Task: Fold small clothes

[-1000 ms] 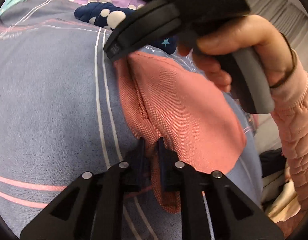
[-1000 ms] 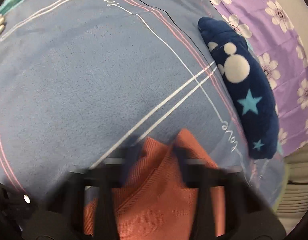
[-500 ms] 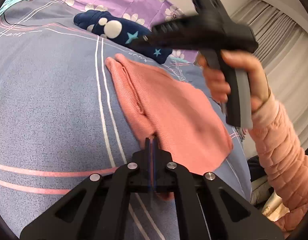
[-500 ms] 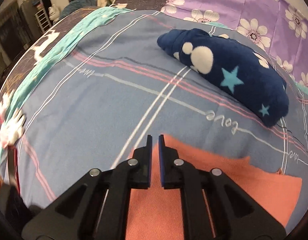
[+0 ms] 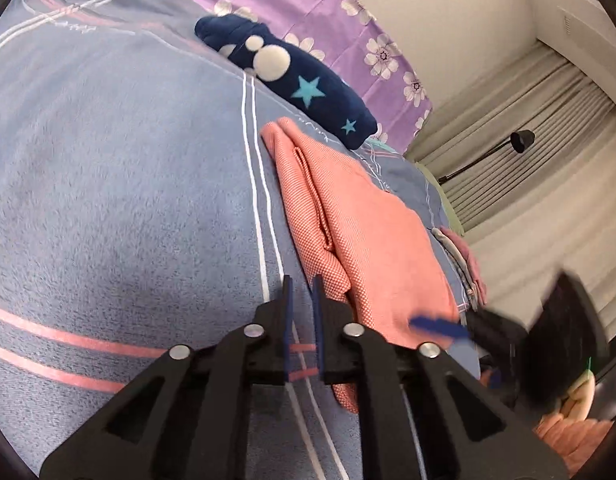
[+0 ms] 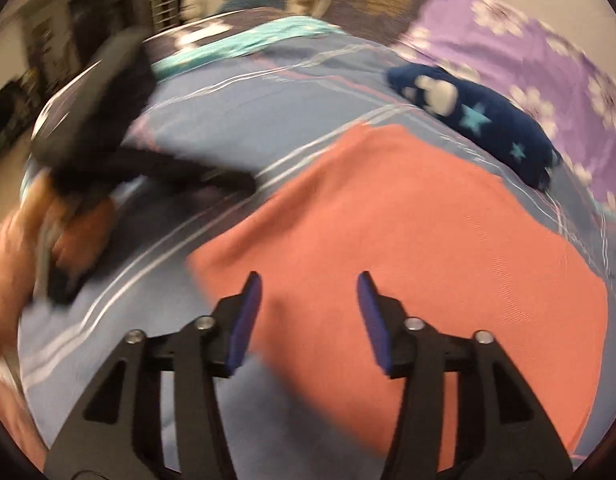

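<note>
**Left gripper** (image 5: 300,308): its jaws are standing a narrow slit apart, having just been opening. Nothing is lying between them; only the striped bedcover (image 5: 108,168) is showing through the gap.

**Coral garment** (image 5: 371,236): it is lying flat on the bedcover, already folded into a long panel. Its near end is sitting just beside the outer face of the left gripper's right-hand finger. Its long axis is running away from that gripper, up and slightly leftward in the left wrist view.

**Right gripper** (image 6: 308,308): its jaws are spread wide, having just been opening. It is hovering over the near part of the garment's broad face and gripping nothing. It is the better placed for the next pinch, probably on a short edge so as to halve the panel along its length.

**Small stack of clothes** (image 5: 465,268): it is resting at the bed's right edge, beyond the garment's side.

**Navy star-patterned item** (image 5: 304,76): it is lying just past the garment's far end.

**Purple flowered fabric** (image 5: 347,16): it is lying behind the navy item.

**Change noted:**
- Half a second earlier the left jaws were pressed together on the garment's near edge, which is now lying free.
- The right gripper, then closed above the far end, is now open at the near end.
</note>
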`<state>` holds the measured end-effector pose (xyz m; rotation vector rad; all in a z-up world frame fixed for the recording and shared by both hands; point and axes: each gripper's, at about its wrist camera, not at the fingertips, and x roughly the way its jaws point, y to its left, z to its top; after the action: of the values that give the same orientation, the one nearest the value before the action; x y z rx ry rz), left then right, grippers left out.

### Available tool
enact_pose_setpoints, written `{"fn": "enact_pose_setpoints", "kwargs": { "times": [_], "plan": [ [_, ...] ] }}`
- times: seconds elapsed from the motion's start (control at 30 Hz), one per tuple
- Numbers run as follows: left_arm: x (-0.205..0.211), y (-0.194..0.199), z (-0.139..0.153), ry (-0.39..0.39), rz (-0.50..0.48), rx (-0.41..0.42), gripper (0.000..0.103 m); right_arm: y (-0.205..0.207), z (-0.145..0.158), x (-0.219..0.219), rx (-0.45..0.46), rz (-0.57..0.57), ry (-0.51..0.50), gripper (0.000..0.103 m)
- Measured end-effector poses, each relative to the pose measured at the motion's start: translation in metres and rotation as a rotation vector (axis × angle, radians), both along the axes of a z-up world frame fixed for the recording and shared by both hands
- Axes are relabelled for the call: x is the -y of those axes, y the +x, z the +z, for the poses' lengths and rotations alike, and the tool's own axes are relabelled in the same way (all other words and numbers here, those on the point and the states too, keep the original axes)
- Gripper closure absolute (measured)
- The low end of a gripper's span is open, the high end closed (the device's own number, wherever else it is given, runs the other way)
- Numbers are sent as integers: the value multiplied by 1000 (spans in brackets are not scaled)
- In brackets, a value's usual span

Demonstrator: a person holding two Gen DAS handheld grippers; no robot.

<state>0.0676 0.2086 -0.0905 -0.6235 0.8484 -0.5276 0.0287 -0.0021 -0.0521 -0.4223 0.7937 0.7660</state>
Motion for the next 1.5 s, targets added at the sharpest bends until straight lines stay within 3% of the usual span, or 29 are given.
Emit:
{"fn": "enact_pose_setpoints", "kwargs": {
  "times": [0.13,0.23,0.3,0.33,0.4,0.5,0.57,0.7,0.77,0.8,0.83,1.0,1.5],
  "plan": [
    [3,-1,3,15,-3,17,79,-41,-19,-30,175,75,-172,45],
    [10,5,7,34,-4,8,69,-47,-30,-49,332,15,-268,45],
    [14,12,11,49,-13,-12,56,-48,-34,-62,432,-35,-339,53],
    [20,19,16,55,-37,-29,45,-48,-36,-68,443,-49,-364,55],
    [28,33,23,74,-60,-49,39,-46,-38,-72,406,-68,-359,63],
    [37,54,24,95,-80,-73,35,-46,-38,-69,376,-83,-335,64],
    [44,75,18,122,-86,-99,35,-43,-37,-67,350,-97,-317,64],
    [53,105,17,127,-67,-75,35,-36,-36,-70,319,-117,-302,64],
    [56,112,17,142,-53,-78,56,-30,-37,-74,322,-119,-301,70],
    [57,117,15,174,-29,-88,88,-27,-37,-75,315,-115,-294,80],
    [57,119,14,180,-25,-99,91,-25,-38,-74,297,-109,-285,93],
    [73,111,37,291,-9,-36,91,-21,-16,-47,260,-163,-127,95],
    [142,115,91,392,-6,-6,90,-10,28,56,131,-323,147,96]
  ]
}}
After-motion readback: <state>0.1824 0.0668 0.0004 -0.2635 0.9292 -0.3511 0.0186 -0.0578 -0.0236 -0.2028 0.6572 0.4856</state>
